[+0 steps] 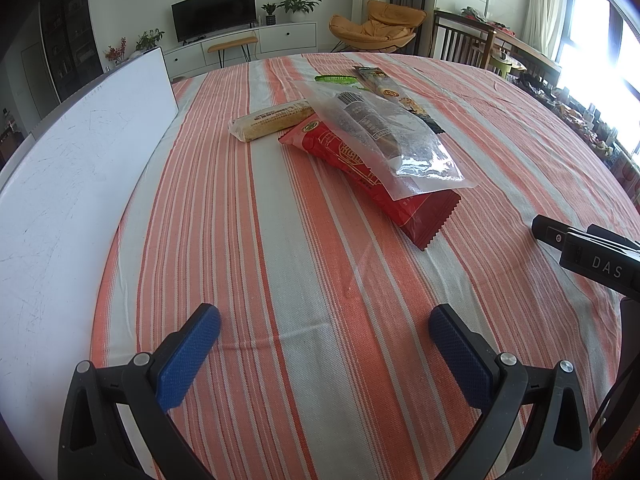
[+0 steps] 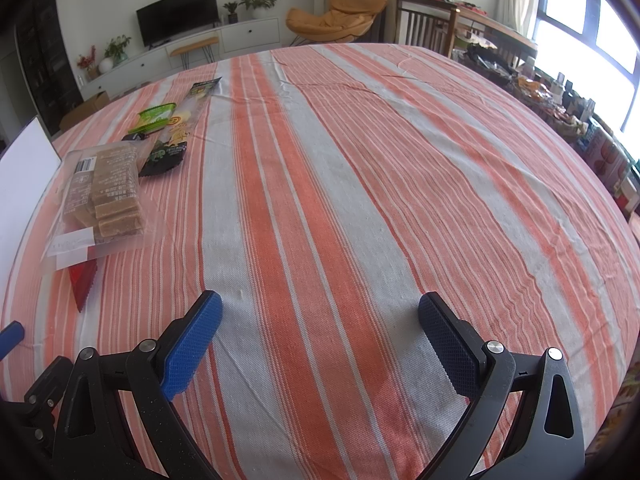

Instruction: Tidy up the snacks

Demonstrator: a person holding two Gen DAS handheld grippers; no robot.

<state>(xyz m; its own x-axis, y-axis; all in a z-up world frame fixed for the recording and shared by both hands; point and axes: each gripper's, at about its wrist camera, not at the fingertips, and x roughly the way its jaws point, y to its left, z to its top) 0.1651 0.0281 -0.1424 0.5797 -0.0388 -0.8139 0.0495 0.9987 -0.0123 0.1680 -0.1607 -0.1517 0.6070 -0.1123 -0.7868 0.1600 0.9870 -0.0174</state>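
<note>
Several snack packs lie on the striped tablecloth (image 1: 280, 260). A clear bag of brown bars (image 1: 384, 140) rests on a red packet (image 1: 360, 172); it also shows in the right wrist view (image 2: 104, 196), with the red packet's corner (image 2: 82, 284) sticking out. A tan roll (image 1: 272, 120) lies left of them. A green packet (image 1: 336, 79) and a long dark packet (image 1: 396, 96) lie behind, also seen in the right wrist view as green (image 2: 156, 116) and dark (image 2: 176, 136). My left gripper (image 1: 324, 344) is open and empty, short of the pile. My right gripper (image 2: 318, 340) is open and empty over bare cloth.
A white board (image 1: 76, 184) lies along the table's left edge. The right gripper's body (image 1: 592, 256) shows at the right of the left wrist view. Beyond the table stand a TV cabinet (image 1: 244, 44), an orange chair (image 1: 376, 26) and wooden chairs (image 1: 460, 40).
</note>
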